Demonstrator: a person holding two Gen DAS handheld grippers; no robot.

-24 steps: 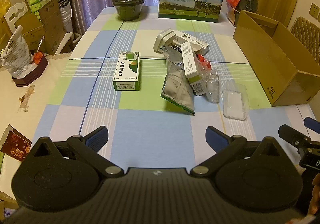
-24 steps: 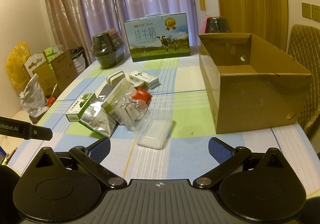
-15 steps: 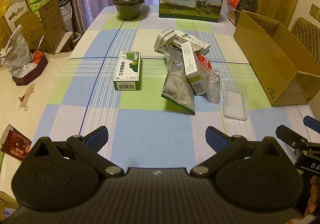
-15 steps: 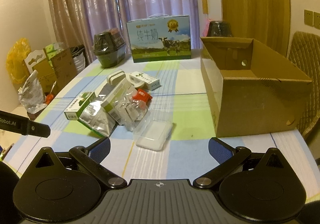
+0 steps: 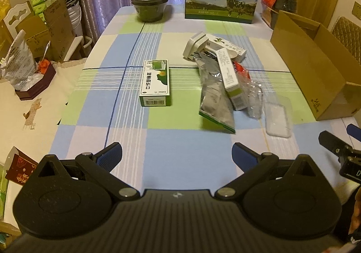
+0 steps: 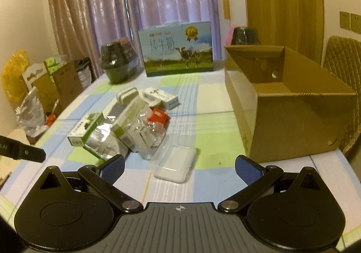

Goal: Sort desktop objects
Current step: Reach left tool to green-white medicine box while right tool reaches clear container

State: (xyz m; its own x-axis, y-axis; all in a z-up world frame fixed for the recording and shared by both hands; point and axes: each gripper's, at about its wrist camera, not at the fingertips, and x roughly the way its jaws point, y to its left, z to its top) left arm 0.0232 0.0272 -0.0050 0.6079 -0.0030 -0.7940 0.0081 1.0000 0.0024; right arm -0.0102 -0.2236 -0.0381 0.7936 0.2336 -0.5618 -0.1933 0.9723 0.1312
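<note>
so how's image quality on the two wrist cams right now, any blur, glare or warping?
Left wrist view: sharp, warm dim light, fisheye bends the table edge, little glare on the silver pouch. Right wrist view: softer, slightly motion-blurred, the cardboard box edges smeared; sheen on the curtain and clear plastic tray.

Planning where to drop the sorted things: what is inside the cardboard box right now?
The cardboard box shows only bare inner walls and part of a bare floor. Its near wall hides the front of the floor, so something low there cannot be excluded.
</note>
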